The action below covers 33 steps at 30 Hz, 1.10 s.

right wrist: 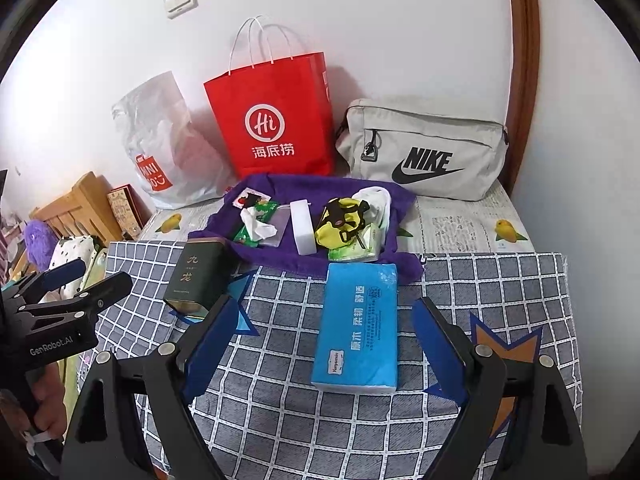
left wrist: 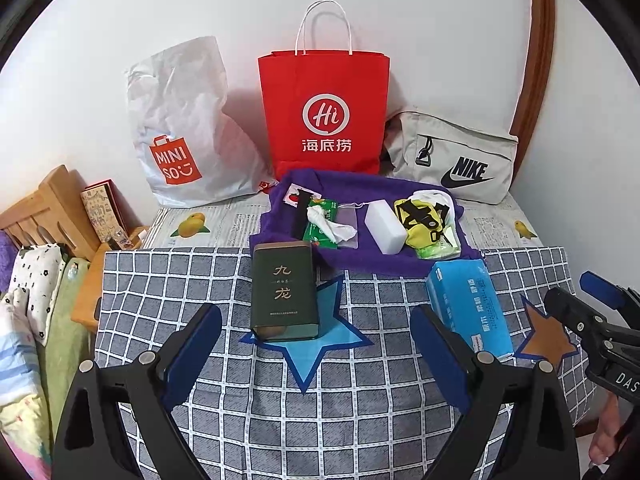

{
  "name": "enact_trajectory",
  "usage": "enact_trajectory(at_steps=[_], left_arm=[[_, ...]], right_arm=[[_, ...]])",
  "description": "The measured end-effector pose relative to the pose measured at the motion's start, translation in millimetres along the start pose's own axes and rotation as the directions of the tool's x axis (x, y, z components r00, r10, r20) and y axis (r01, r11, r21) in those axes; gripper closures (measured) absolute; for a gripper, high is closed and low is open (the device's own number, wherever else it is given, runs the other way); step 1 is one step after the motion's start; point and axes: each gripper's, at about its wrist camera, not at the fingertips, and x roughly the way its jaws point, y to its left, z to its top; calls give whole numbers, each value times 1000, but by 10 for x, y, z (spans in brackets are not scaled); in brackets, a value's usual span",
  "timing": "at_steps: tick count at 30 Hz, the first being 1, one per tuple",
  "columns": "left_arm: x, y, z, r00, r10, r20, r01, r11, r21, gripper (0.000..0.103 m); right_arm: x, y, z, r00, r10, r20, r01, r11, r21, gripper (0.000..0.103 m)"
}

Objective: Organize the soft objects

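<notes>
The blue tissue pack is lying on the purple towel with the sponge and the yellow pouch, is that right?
Not quite. The blue tissue pack lies on the checked cloth, in front of the purple towel, as the right wrist view shows.

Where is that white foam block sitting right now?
In both views the white foam block lies on the purple towel, between the green tissue packet on its left and the yellow pouch on its right.

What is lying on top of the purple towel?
On the purple towel lie a crumpled white tissue over a green packet, a white foam block, and a yellow pouch with white cloth behind. What lies beneath the pouch is mostly covered.
</notes>
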Motion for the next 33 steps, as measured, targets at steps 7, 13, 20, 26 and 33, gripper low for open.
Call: enact_trajectory(at_steps=[7, 13, 20, 26, 33], left_arm=[[14, 1, -2, 1000, -1, -4, 1, 1000, -4, 8], [10, 5, -20, 1000, 3, -8, -3, 1000, -4, 8], [6, 12, -23, 1000, 5, -6, -5, 1000, -8, 8], [13, 19, -20, 1000, 4, -6, -4, 1000, -7, 8], [16, 30, -22, 1000, 5, -8, -5, 1000, -5, 8]], right_arm=[[10, 0, 8, 1000, -7, 1, 7, 1000, -5, 15], [43, 5, -5, 1000, -3, -7, 3, 1000, -4, 15], [64, 22, -7, 1000, 0, -12, 0, 1000, -8, 15], [63, 24, -7, 1000, -1, -7, 1, 1000, -5, 15], [61, 15, -6, 1000, 1, -8, -1, 1000, -5, 15]])
